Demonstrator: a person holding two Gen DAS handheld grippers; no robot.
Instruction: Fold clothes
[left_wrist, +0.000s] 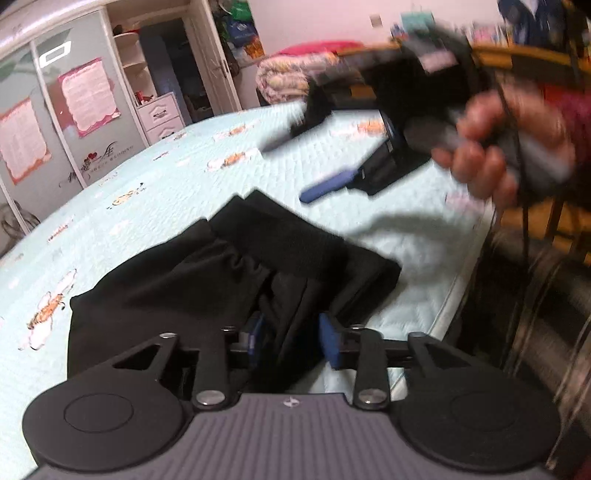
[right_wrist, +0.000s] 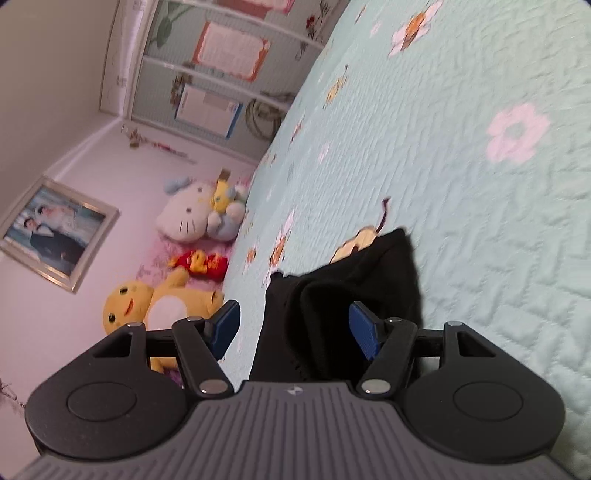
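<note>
Your left gripper (left_wrist: 291, 339) jaws stand part-spread with folds of the black garment (left_wrist: 229, 273) between them; your right gripper (right_wrist: 295, 328) jaws stand wide apart, garment between, pads clear, on the quilted bedspread (right_wrist: 480, 206)

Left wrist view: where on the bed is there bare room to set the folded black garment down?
The pale green quilted bedspread lies bare beyond and left of the folded black garment, up to the far edge facing the grey wardrobe doors. It is crowded to the right: the right gripper and the hand hang there, close to the bed's edge.
</note>
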